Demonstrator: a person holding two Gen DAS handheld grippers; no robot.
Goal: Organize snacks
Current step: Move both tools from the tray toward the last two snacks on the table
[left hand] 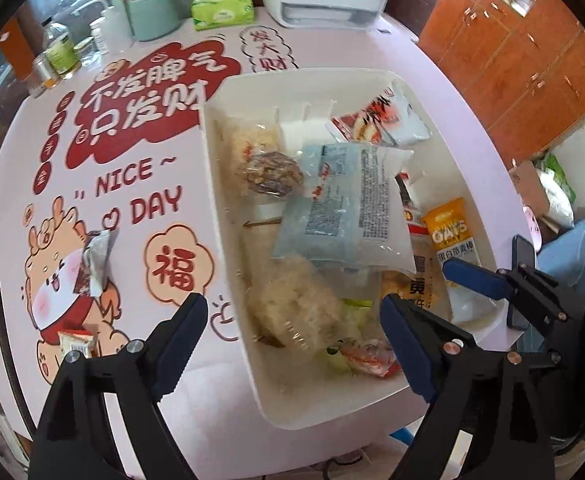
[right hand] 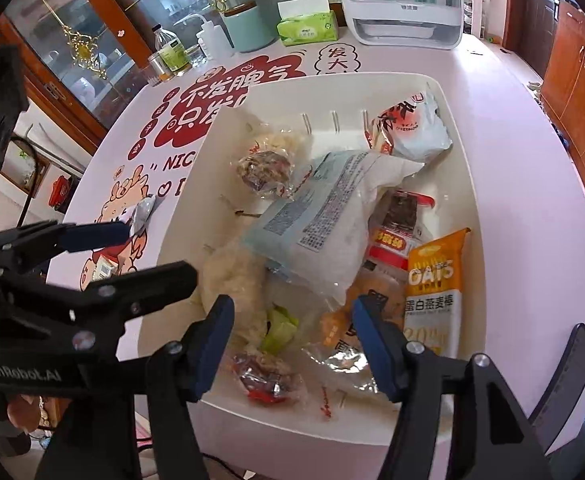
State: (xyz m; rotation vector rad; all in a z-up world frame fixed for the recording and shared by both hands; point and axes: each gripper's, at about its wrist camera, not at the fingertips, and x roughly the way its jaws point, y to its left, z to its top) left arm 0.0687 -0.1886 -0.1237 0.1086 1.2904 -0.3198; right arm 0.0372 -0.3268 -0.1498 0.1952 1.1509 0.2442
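Your left claw (left hand: 292, 344) hangs wide open and empty over the near-left corner of the white bin (left hand: 228, 240). Two small wrapped snacks (left hand: 96, 264) lie loose on the surface (left hand: 212, 392) to its left, long axes running away from you. The half-open, empty right claw (right hand: 292, 340) sits farther off, over the bin.

Pink worktop, printed with red cartoons

The pale pink worktop (left hand: 196, 392) carries a cream rectangular plastic bin (left hand: 228, 216), two small wrapped snacks, one silver (left hand: 97, 264) and one white-and-red (left hand: 77, 342), plus a green tissue pack (left hand: 222, 12) and a mint canister (left hand: 152, 12) at the far edge.
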